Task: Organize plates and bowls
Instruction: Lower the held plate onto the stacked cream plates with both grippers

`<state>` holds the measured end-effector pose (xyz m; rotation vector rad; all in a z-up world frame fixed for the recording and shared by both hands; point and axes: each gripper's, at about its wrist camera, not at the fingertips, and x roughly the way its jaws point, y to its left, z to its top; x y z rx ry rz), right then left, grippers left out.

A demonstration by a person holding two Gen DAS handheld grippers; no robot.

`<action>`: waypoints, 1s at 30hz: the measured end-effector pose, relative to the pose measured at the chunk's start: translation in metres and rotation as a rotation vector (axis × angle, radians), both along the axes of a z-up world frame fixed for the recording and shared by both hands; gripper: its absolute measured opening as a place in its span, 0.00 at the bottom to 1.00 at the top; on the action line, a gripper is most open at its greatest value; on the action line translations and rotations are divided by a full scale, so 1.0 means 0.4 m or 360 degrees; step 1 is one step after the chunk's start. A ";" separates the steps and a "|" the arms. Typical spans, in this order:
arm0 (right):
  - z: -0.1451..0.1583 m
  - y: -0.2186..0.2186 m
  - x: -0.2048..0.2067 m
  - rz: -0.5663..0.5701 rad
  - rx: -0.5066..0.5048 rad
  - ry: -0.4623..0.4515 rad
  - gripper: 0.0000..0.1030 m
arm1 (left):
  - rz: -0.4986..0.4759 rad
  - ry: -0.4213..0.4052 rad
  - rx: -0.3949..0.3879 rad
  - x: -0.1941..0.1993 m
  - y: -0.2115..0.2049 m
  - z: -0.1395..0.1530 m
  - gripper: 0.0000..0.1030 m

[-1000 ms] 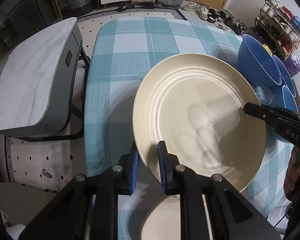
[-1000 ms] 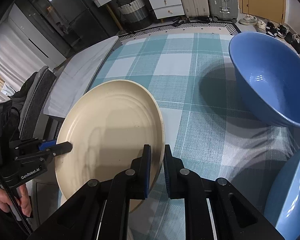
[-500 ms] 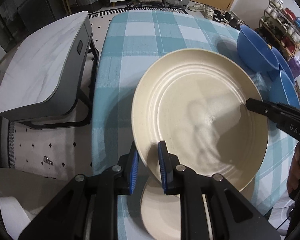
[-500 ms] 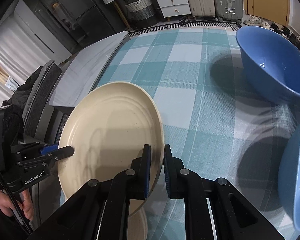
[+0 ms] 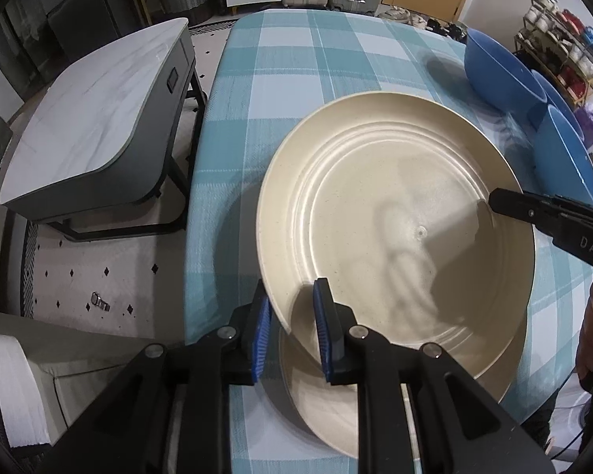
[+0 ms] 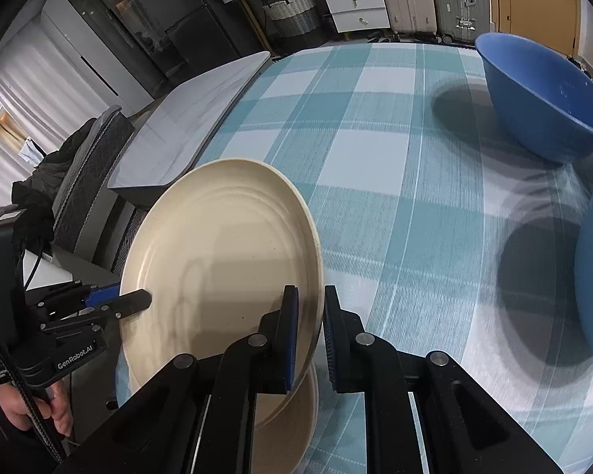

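Above a second plate point(image 5: 328, 391), both claws pinch the cream plate point(image 5: 395, 233).

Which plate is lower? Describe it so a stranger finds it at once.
Start at the checked table, near edge. Both grippers, left and right, hold a cream plate up. The lower plate lies flat on the cloth beneath it, ungripped.

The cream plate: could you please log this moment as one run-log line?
left claw: shut on cream plate | right claw: shut on same plate | plate: lifted, tilted, above second plate | blue bowls: on tablecloth
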<state>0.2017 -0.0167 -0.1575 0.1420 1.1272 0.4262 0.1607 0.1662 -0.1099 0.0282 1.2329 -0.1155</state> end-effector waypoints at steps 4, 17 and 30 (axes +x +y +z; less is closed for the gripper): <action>0.001 -0.002 -0.024 0.0012 -0.0019 -0.0025 0.12 | 0.0000 -0.0007 -0.0020 -0.021 -0.001 0.001 0.18; -0.014 0.015 -0.088 0.0071 -0.0096 -0.0082 0.12 | -0.0013 -0.0001 0.0082 -0.097 -0.021 -0.015 0.19; -0.014 0.021 -0.136 0.0128 -0.0180 -0.0130 0.12 | -0.0043 0.0005 0.0129 -0.120 -0.028 -0.014 0.20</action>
